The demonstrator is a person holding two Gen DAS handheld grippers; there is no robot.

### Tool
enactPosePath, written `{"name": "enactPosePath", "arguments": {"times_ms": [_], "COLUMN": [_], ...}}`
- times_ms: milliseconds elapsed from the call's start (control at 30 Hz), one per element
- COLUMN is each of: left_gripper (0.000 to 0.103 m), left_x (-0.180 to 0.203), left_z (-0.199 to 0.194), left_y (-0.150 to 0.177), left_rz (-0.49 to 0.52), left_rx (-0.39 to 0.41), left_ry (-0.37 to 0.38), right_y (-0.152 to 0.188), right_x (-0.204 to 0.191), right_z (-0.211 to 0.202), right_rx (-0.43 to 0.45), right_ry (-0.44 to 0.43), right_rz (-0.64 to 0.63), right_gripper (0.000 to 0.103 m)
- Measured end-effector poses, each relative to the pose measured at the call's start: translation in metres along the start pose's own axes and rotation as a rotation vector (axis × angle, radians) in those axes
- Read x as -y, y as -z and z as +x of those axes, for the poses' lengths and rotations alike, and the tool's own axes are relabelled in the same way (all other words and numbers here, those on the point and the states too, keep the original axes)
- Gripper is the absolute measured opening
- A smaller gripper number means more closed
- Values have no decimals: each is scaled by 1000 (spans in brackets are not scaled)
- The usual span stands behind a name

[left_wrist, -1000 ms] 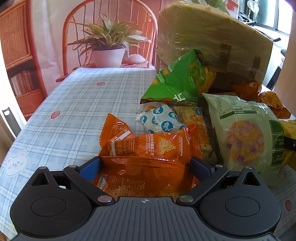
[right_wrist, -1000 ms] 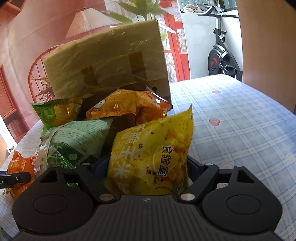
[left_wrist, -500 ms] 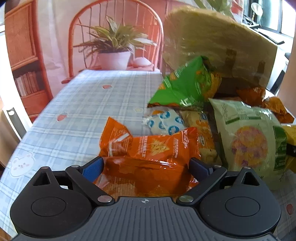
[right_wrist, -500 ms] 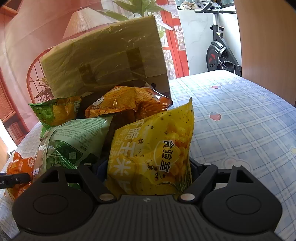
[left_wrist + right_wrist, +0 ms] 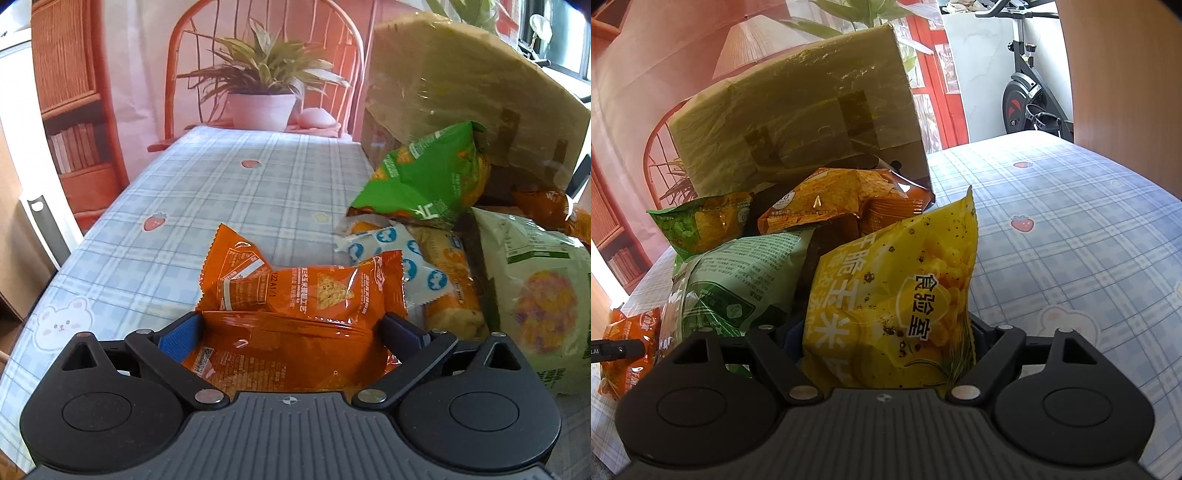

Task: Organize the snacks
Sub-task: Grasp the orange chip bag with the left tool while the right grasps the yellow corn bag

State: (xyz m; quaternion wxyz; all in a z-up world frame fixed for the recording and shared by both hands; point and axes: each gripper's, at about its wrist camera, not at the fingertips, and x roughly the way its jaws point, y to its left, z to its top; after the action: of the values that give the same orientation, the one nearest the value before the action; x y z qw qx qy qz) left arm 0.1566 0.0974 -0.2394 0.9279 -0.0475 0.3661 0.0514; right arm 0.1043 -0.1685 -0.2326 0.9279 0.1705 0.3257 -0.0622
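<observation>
Left gripper [image 5: 290, 330]: closed on an orange bag [image 5: 288, 356]; bag's lower end hidden under the tool body.
Right gripper [image 5: 886, 334]: clamped on a yellow bag [image 5: 894, 295] standing upright; left finger mostly hidden behind it.
Second orange bag [image 5: 306, 284]: lies just beyond the held one, touching it.
Pile: pale green bag [image 5: 543, 295] cut off at the right edge, blue-dot pack [image 5: 402, 254], one green bag [image 5: 428, 181], one crumpled orange bag [image 5: 842, 199].
Box [image 5: 798, 114]: tilted over the pile; opening hidden.
Tablecloth [image 5: 236, 184]: checked, under everything.
Plant [image 5: 262, 92]: one pot, far end.
</observation>
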Motion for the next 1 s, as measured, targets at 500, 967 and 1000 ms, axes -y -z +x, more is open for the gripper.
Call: {"name": "enactPosePath", "arguments": {"times_ms": [500, 967, 1000], "left_gripper": [103, 88, 84], "left_x": [10, 15, 16], "left_z": [4, -3, -5], "left_y": [9, 12, 12], "left_rz": [109, 166, 175], "left_rx": [61, 69, 71], "left_ry": [-89, -101, -103], "right_y": [0, -1, -1], "right_x": [6, 10, 10], "right_z": [1, 0, 0], "right_rx": [4, 12, 12], "right_ry": [9, 11, 7], "right_rz": [27, 42, 47], "right_gripper": [82, 82, 81]}}
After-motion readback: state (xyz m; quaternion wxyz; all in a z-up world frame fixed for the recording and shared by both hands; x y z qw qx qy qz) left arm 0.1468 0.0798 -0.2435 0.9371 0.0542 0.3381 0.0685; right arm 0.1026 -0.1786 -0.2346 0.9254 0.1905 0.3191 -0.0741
